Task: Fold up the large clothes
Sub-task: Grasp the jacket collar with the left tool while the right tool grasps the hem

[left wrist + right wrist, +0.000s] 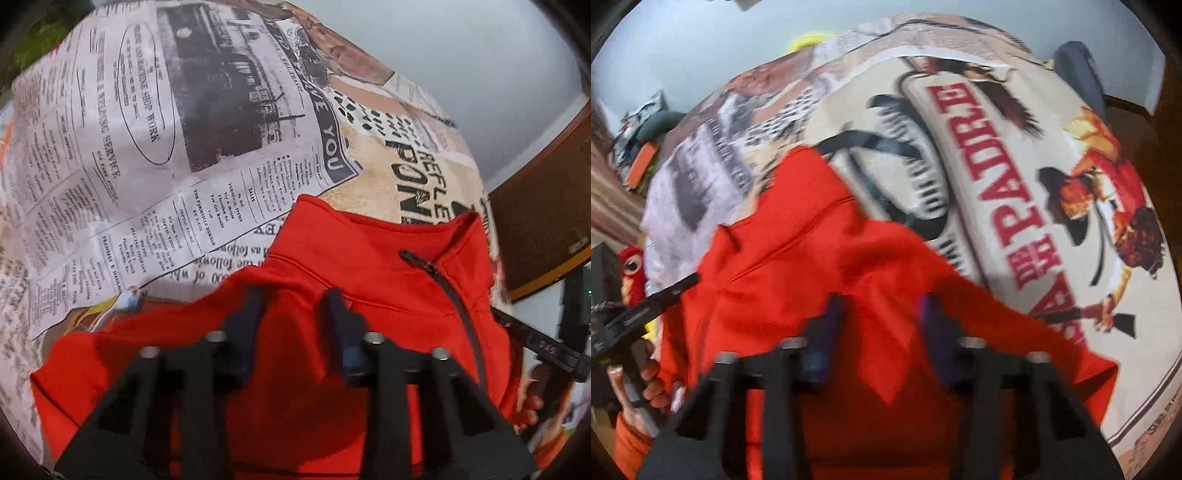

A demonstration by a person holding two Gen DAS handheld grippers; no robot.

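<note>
While the red pullover (332, 266) lies spread on the printed cloth (110, 147), both grippers press down into it. Its collar sits at the far end, toward the cloth's beige patch with bold black lettering, and a dark zipper (447, 291) runs down from the collar on the right in the left wrist view.

The left gripper (295, 306) points steeply down at the pullover just below the collar seam, left of the zipper. Its dark blue fingers (247, 317) stand close together with a band of red fabric between them, and the tips sink into the cloth; the jaws look pinched on the pullover.

The right gripper (882, 314) comes down on the pullover's other side, next to the cloth's red "PADRE" lettering. Its fingers (831, 321) are likewise drawn in narrow, with a raised fold of red fabric caught between them.

Left of the pullover in the right wrist view, a hand (650, 384) in an orange sleeve grips the other gripper's handle, with a red plush toy (629, 273) beyond it.
</note>
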